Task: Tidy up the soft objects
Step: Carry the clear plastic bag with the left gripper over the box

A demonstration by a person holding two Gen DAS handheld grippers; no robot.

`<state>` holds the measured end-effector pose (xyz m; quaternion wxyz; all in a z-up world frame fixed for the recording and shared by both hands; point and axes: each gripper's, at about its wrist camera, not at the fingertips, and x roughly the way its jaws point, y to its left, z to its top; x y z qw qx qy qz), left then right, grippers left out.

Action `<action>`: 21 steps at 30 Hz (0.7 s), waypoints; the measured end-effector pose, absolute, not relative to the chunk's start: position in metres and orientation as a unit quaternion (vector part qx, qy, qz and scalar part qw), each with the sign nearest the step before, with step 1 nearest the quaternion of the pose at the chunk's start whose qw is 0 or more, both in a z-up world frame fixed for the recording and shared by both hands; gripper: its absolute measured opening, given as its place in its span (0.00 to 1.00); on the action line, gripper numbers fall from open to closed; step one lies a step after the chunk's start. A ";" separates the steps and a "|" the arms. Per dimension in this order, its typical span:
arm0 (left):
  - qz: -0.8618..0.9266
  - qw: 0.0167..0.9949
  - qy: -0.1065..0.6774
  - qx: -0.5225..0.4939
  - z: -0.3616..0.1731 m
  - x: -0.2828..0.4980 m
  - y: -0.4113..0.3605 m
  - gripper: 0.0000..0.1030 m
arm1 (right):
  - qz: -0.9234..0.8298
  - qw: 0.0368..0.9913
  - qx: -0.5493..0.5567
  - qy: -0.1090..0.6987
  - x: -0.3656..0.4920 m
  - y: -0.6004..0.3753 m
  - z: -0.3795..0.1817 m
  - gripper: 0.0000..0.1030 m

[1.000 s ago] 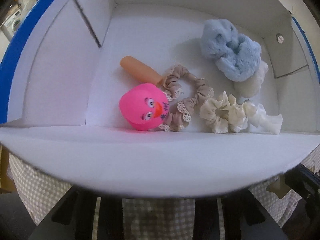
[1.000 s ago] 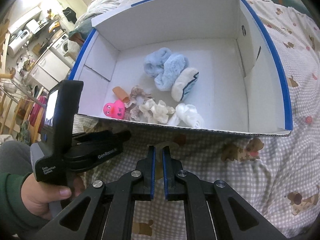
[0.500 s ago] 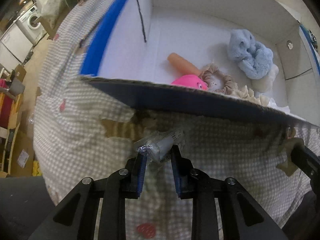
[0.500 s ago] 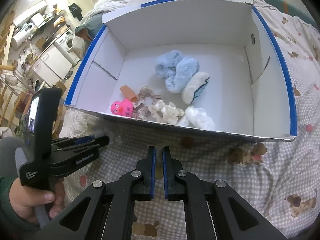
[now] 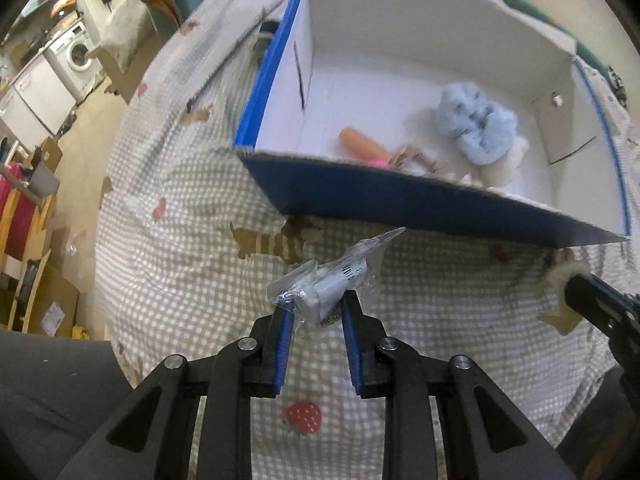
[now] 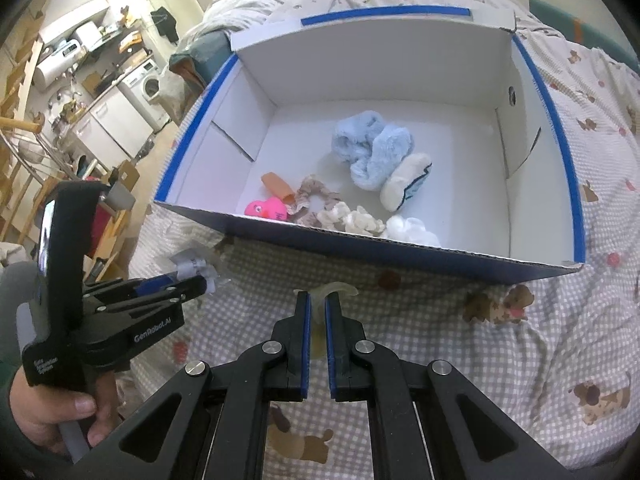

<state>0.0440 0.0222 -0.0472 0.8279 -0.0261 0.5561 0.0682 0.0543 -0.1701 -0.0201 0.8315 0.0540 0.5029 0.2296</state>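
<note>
Packet: I hold a small crinkly clear-plastic packet (image 5: 334, 284) with a pale roll and a barcode label inside; my left gripper (image 5: 316, 312) has its jaws pinching it, in front of the box's near wall and outside it.
Long axis: it runs slantwise up from the jaws toward the box (image 6: 400, 254), its pointed film corner nearest that wall.
Key relation: the box lies ahead of and beyond the packet, so I judge the load must clear the near wall before it goes in.
Other load: my right gripper (image 6: 316, 308) has its jaws pressed together on a thin, pale cream, rubbery-looking piece (image 6: 334, 290), also in front of the near wall, closer to the box's middle.
Nearer hand: I cannot tell; both sit just short of the wall.
Box: white inside, blue-edged corrugated card.
Inside: fluffy blue socks (image 6: 370, 148), ruffled scrunchies (image 6: 320, 198), glossy pink duck (image 6: 268, 209), all against the near wall.
Underneath: checked bedspread (image 6: 520, 360), soft and printed.
</note>
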 end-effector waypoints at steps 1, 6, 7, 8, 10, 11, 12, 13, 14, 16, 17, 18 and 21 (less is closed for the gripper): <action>0.065 0.832 0.551 -0.027 -0.042 0.041 0.021 0.21 | 0.231 0.834 0.058 0.498 0.053 -0.171 -0.016 0.08; 0.064 0.837 0.541 -0.048 -0.014 0.037 0.020 0.21 | 0.238 0.844 0.086 0.472 0.046 -0.178 0.004 0.08; 0.064 0.840 0.536 -0.049 -0.008 0.039 0.021 0.21 | 0.239 0.846 0.089 0.467 0.045 -0.179 0.008 0.08; 0.063 0.842 0.533 -0.049 -0.003 0.042 0.020 0.21 | 0.239 0.848 0.092 0.463 0.046 -0.180 0.012 0.08; 0.063 0.848 0.524 -0.044 0.008 0.047 0.019 0.21 | 0.238 0.852 0.099 0.456 0.049 -0.183 0.019 0.08; 0.064 0.852 0.519 -0.043 0.014 0.050 0.020 0.21 | 0.238 0.853 0.105 0.453 0.052 -0.185 0.022 0.08; 0.063 0.854 0.514 -0.043 0.018 0.054 0.021 0.21 | 0.238 0.854 0.110 0.449 0.056 -0.187 0.027 0.08; 0.062 0.856 0.512 -0.044 0.022 0.058 0.022 0.21 | 0.236 0.856 0.114 0.445 0.060 -0.189 0.031 0.08; 0.061 0.858 0.508 -0.046 0.025 0.063 0.024 0.21 | 0.235 0.858 0.118 0.441 0.063 -0.191 0.035 0.08; 0.061 0.862 0.502 -0.043 0.033 0.074 0.025 0.21 | 0.230 0.864 0.122 0.431 0.072 -0.195 0.045 0.08; 0.061 0.863 0.499 -0.042 0.037 0.080 0.025 0.21 | 0.228 0.867 0.123 0.426 0.078 -0.196 0.049 0.08; 0.060 0.865 0.497 -0.041 0.039 0.084 0.026 0.21 | 0.227 0.868 0.124 0.423 0.083 -0.198 0.053 0.08; 0.055 0.870 0.488 -0.037 0.049 0.097 0.024 0.21 | 0.224 0.876 0.123 0.409 0.099 -0.201 0.065 0.08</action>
